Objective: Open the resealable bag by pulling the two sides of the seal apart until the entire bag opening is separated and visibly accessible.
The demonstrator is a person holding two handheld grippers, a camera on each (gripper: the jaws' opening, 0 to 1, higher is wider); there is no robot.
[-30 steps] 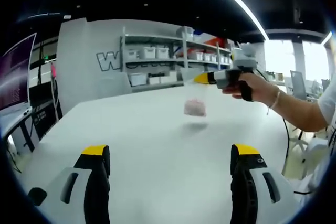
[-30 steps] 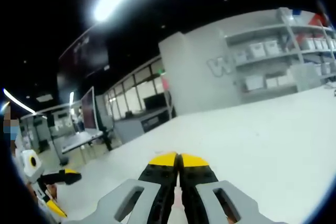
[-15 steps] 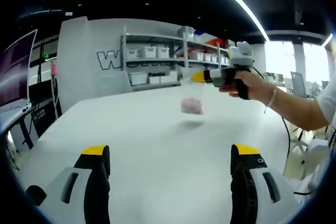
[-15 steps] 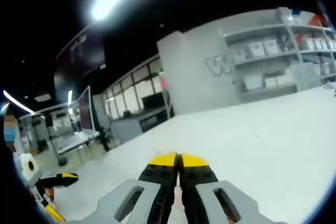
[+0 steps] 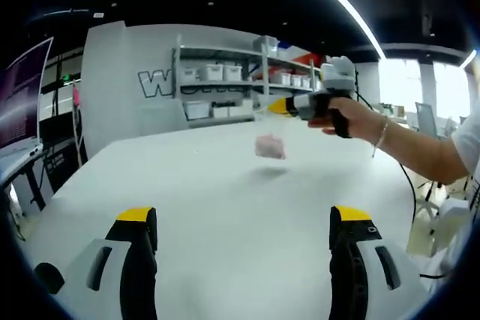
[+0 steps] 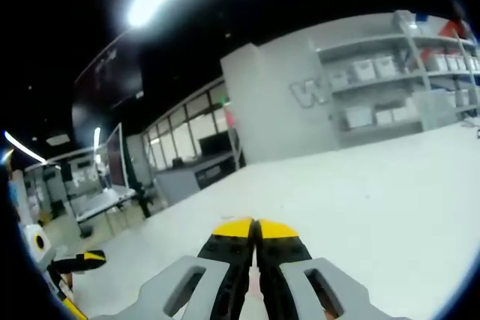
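A clear resealable bag (image 5: 270, 146) with pink contents hangs in the air above the white table (image 5: 187, 192). A person's hand holds my right gripper (image 5: 279, 107), which is shut on the bag's top edge. In the right gripper view its yellow-tipped jaws are pressed together (image 6: 255, 228), and the bag below them is hidden. My left gripper (image 5: 244, 215) stands open and empty near the table's front, well short of the bag. It appears again, small, at the lower left as the left gripper (image 6: 79, 282).
Shelves with white boxes (image 5: 225, 80) line the far wall behind the table. A dark monitor (image 5: 22, 103) stands to the left. The person's forearm (image 5: 420, 155) reaches in from the right, near chairs (image 5: 427, 118) and a cable.
The right gripper and the hanging bag have drifted a little left and farther away in the left gripper view. The left gripper's jaws have stayed open.
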